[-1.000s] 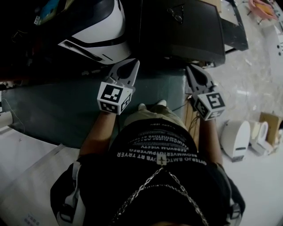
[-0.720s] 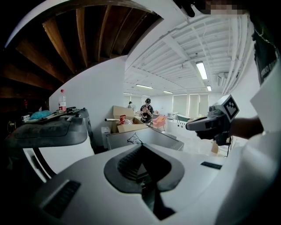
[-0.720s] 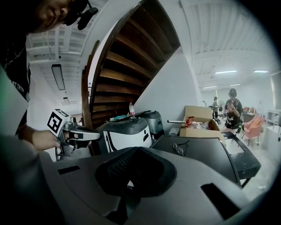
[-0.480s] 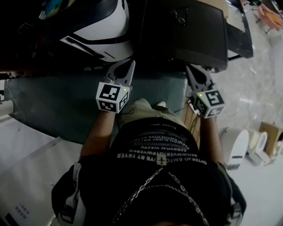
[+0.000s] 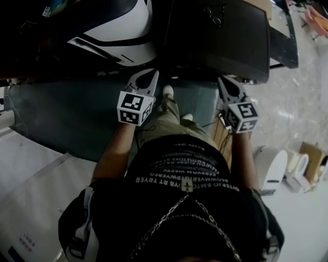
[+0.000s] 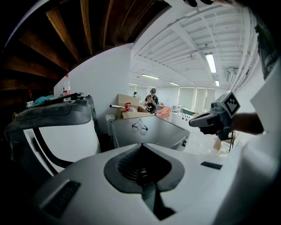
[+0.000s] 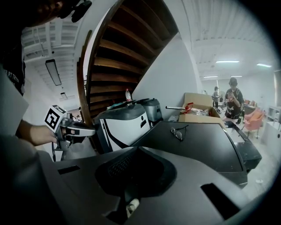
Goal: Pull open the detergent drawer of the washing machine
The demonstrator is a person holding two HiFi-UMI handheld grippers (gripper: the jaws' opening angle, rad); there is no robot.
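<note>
The washing machine [image 5: 215, 38] is a dark grey box at the top of the head view, with a pair of glasses [image 5: 214, 15] on its lid. It also shows in the left gripper view [image 6: 147, 131] and in the right gripper view [image 7: 197, 145]. Its detergent drawer is not visible in any view. My left gripper [image 5: 149, 77] is shut and empty, short of the machine's near left corner. My right gripper [image 5: 226, 82] hangs shut and empty by the near right corner. Neither touches the machine. Each gripper view shows its own jaws closed together [image 6: 141, 146] [image 7: 137, 149].
A white-and-black appliance [image 5: 115, 36] stands left of the washing machine. A dark teal mat [image 5: 66, 117] covers the floor under my feet; one shoe [image 5: 167, 91] is between the grippers. White devices [image 5: 274, 164] sit on the floor at right. A wooden staircase [image 7: 123, 48] rises overhead; a person [image 7: 232, 103] stands far behind.
Both grippers have sunk a little while staying shut. One leg has stepped forward, so a shoe now lies between the grippers. The machines sit slightly nearer in the head view.
</note>
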